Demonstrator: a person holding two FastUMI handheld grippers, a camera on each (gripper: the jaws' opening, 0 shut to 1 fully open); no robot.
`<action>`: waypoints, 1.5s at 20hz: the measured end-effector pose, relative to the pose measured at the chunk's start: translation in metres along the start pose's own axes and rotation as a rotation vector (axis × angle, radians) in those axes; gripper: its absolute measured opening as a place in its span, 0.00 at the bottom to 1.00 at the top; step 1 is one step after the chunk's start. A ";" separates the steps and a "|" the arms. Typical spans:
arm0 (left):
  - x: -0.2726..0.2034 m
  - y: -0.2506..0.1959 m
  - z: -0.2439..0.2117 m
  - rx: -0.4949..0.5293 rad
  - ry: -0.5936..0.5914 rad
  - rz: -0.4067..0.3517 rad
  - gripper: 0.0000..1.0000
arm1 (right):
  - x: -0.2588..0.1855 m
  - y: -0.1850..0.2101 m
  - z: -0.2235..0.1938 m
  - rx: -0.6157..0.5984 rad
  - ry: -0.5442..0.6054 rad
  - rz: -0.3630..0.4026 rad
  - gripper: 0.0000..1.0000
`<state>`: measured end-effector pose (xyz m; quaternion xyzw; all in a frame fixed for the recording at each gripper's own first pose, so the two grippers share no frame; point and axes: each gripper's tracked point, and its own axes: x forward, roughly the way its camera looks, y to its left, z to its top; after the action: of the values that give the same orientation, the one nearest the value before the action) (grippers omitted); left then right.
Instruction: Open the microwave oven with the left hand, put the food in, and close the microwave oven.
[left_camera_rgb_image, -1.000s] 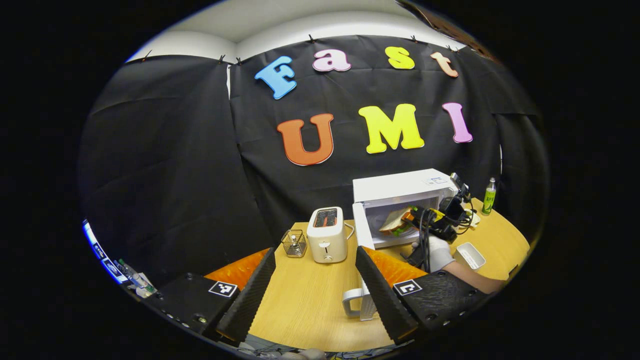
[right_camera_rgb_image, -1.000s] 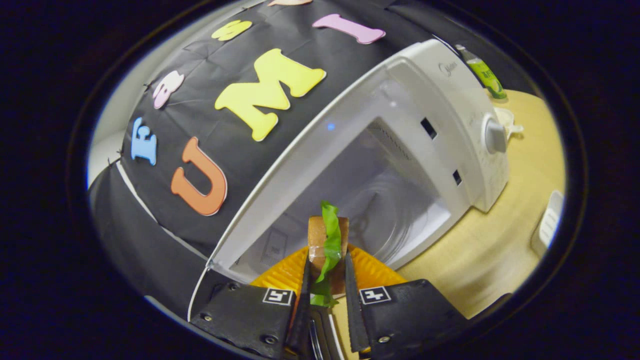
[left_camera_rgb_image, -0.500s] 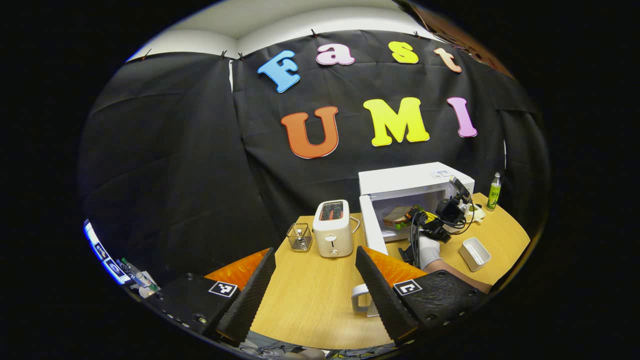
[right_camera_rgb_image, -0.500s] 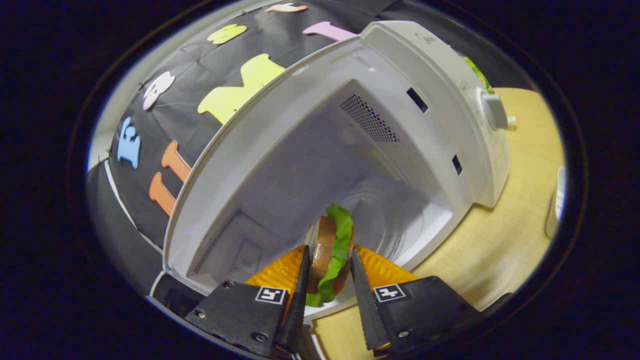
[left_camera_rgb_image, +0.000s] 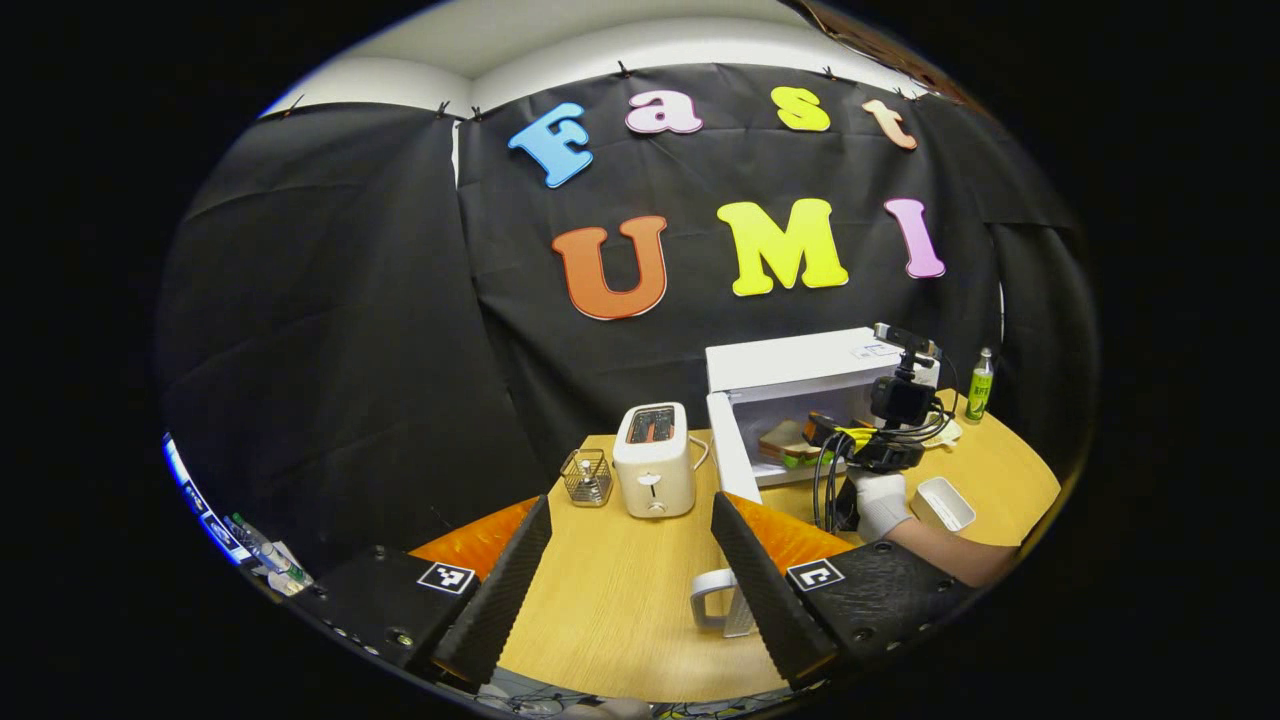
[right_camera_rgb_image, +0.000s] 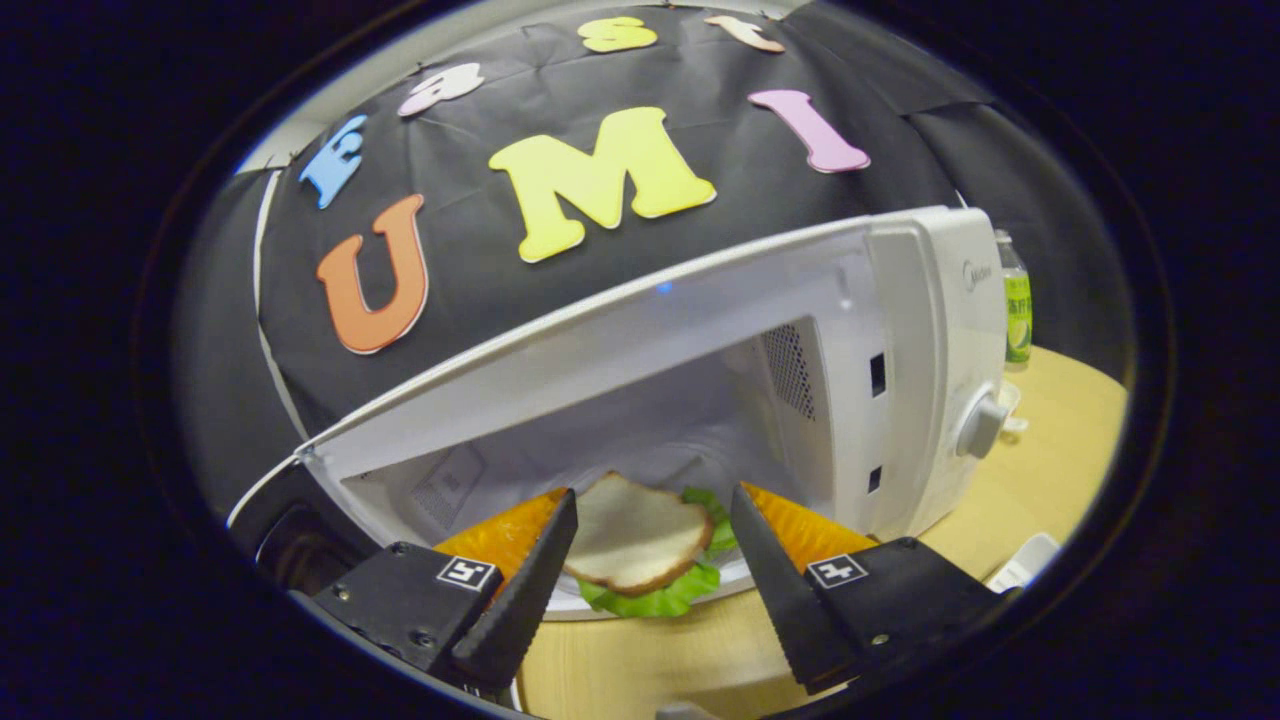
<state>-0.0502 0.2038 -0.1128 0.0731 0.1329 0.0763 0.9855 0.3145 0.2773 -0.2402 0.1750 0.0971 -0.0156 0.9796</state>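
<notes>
The white microwave (left_camera_rgb_image: 800, 368) stands at the back right of the wooden table, its door (left_camera_rgb_image: 728, 460) swung open to the left. A sandwich (right_camera_rgb_image: 640, 545) of bread and green lettuce lies flat on the front of the oven's floor. My right gripper (right_camera_rgb_image: 654, 495) is open just in front of the cavity, a finger on each side of the sandwich and apart from it. In the left gripper view, a gloved hand (left_camera_rgb_image: 880, 500) holds that gripper (left_camera_rgb_image: 885, 440) at the oven's mouth, with the sandwich (left_camera_rgb_image: 785, 443) inside. My left gripper (left_camera_rgb_image: 632, 500) hangs open over the table, holding nothing.
A white toaster (left_camera_rgb_image: 655, 460) and a small wire basket (left_camera_rgb_image: 588, 478) stand left of the oven door. A white mug (left_camera_rgb_image: 710, 600) sits near my left gripper's right finger. A white tray (left_camera_rgb_image: 940, 503) and a green bottle (left_camera_rgb_image: 980, 385) are on the right. The control dial (right_camera_rgb_image: 975, 425) faces me.
My right gripper rolled level, opened and let the sandwich go; it was held on edge and now lies flat inside the oven. The left gripper has barely moved.
</notes>
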 end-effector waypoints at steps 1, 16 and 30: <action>0.001 -0.001 0.002 -0.002 -0.003 -0.005 0.97 | -0.007 -0.002 0.009 -0.022 -0.003 0.014 0.98; 0.009 -0.015 0.032 -0.070 -0.138 -0.095 0.96 | -0.201 -0.072 0.183 -0.288 -0.089 0.123 0.91; 0.039 -0.005 0.019 -0.061 -0.180 -0.128 0.11 | -0.315 -0.161 0.219 -0.212 -0.034 0.008 0.91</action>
<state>-0.0067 0.2031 -0.1052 0.0408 0.0457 0.0101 0.9981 0.0359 0.0494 -0.0317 0.0704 0.0808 -0.0044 0.9942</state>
